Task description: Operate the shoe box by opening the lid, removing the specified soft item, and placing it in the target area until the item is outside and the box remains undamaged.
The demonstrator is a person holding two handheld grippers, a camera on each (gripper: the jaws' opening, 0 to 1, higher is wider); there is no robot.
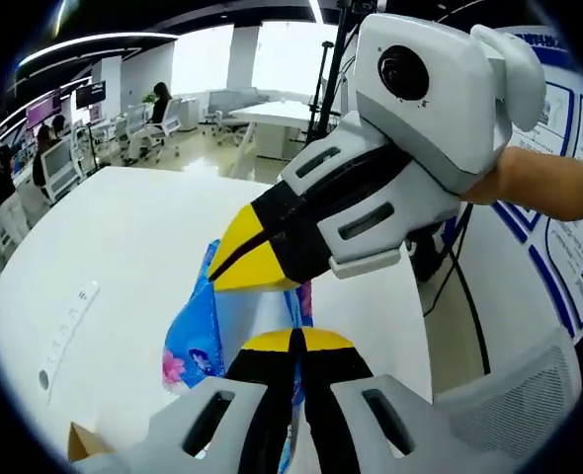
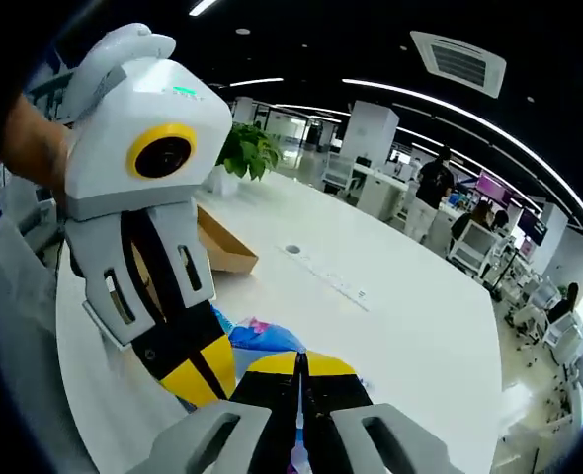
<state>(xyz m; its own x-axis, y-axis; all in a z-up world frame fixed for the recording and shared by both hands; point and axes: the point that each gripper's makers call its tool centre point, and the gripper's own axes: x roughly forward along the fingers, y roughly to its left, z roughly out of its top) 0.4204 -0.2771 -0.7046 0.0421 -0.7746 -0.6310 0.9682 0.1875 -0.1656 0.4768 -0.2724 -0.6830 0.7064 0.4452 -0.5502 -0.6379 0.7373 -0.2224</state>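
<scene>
Both claws grip the same soft item, a blue plastic pack with a pink flower print, held in the air above the white surface (image 1: 124, 257). In the left gripper view, the left claw (image 1: 293, 341) rises from the bottom with its yellow-tipped jaws pressed together on the near edge of the blue pack (image 1: 198, 341), which hangs down to the left of the jaws. The right claw (image 1: 234, 265) comes in from the upper right of that view, its yellow tips closed on the upper edge of the pack, with a person's hand (image 1: 548, 183) behind its white body.

In the right gripper view, the right claw (image 2: 299, 367) has its jaws squeezed tight, and a small part of the blue pack (image 2: 257, 334) with its pink print shows just beyond the tips. The left claw (image 2: 201, 380) enters from the left, its black and yellow jaws meeting the pack beside the right claw's tips; whether they touch each other I cannot tell.

The right gripper view shows the shoe box (image 2: 222, 247), brown cardboard and open at the top, lying on the surface behind the left claw, well apart from the pack. A green potted plant (image 2: 244, 150) stands beyond it at the far edge. The left gripper view shows a corner of brown cardboard (image 1: 86, 442) at the bottom left, a flat white strip (image 1: 66, 321) lying on the surface, and posters (image 1: 558, 128) on the wall to the right. Office chairs and seated people appear far off in both views.
</scene>
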